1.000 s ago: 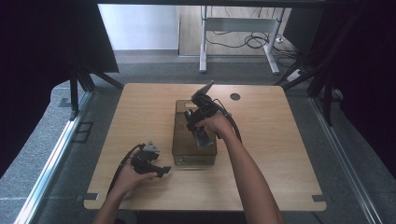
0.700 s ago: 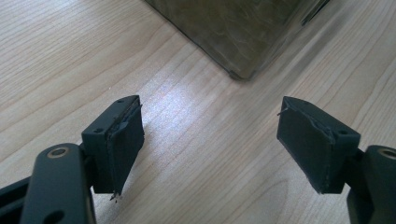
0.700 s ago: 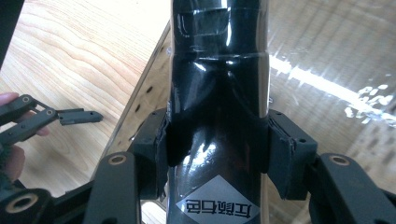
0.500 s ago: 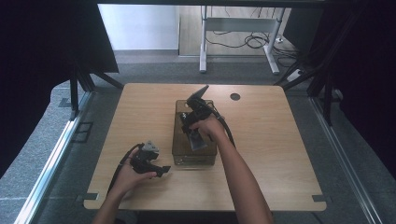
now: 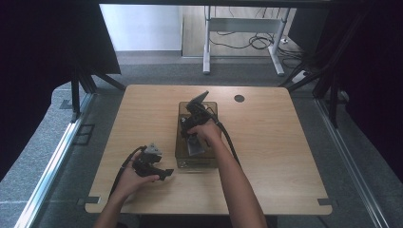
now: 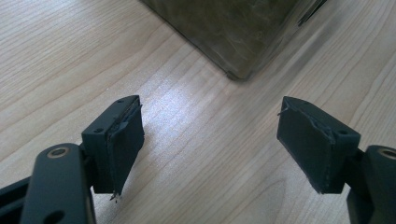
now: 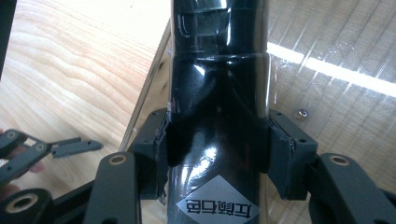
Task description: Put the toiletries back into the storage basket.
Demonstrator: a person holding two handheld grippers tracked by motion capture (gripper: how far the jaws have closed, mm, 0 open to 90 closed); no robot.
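A glossy black bottle (image 7: 217, 88) with a white diamond label is clamped between the pads (image 7: 285, 149) of my right gripper (image 7: 217, 149). In the high view that gripper (image 5: 194, 135) and the hand on it hang over a clear, tinted plastic box (image 5: 179, 142) in the middle of the table. The bottle's far end points into the box. My left gripper (image 6: 210, 140) is open with nothing between its jaws, low over bare wood near a box corner (image 6: 233, 37). It lies at the front left in the high view (image 5: 161, 172).
The wooden table (image 5: 285, 142) has a round black hole (image 5: 239, 98) at the back. A small gold nut (image 7: 301, 113) lies on the box floor. My left gripper (image 7: 56, 149) is on the wood left of the box. Dark curtains and a floor rail flank the table.
My right gripper with the bottle has shifted slightly left and toward the person, lower over the box. The left gripper has stayed in place.
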